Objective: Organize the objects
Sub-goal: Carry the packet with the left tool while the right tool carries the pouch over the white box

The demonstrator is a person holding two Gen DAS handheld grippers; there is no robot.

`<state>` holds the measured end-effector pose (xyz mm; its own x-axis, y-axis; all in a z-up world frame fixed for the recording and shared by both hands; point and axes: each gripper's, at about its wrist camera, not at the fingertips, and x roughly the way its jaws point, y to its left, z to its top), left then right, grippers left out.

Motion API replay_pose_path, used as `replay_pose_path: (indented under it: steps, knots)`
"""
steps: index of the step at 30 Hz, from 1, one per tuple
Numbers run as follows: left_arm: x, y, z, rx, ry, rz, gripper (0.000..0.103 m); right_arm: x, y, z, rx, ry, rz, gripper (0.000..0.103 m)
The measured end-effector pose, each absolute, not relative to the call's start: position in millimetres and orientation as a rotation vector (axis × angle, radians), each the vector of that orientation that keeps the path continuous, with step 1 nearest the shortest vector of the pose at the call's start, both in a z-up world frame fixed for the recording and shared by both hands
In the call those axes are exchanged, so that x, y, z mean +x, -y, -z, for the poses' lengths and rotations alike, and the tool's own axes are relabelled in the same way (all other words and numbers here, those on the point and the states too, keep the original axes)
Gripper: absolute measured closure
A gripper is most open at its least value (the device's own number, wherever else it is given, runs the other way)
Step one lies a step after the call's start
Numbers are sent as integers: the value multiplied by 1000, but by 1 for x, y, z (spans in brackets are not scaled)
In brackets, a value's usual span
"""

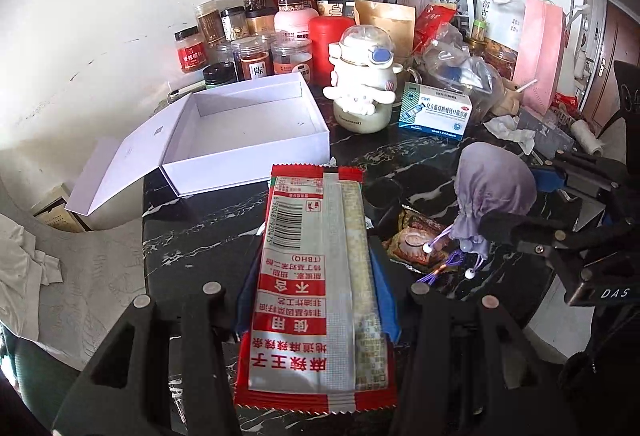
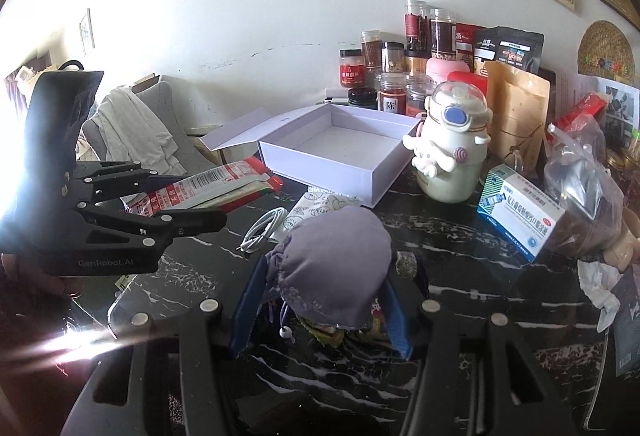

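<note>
Left gripper (image 1: 316, 316) pinches snack pack (image 1: 316, 276), right gripper (image 2: 320, 300) pinches pouch (image 2: 332, 264); both near the box (image 1: 248, 131). Next: carry over it, release inside.

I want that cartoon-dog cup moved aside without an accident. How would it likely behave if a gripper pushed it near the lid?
The cup stands tall on a narrower base, so a high push would probably tip it rather than slide it. Its glossy body looks ceramic, likely heavy and breakable. It stands close to the white box and the medicine carton, so there is little room.

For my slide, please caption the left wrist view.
Left gripper holds a red snack packet before the open white box.
</note>
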<state>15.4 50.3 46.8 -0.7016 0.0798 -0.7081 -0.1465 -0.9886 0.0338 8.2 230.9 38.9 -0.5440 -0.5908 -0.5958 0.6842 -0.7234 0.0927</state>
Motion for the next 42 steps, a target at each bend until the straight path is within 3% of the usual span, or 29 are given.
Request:
replay_pose_path:
  steps: [42]
  knots:
    - [-101,4,-78,-1166,-64,-2837,56,-84,-164,-88,670,-279,2215,48]
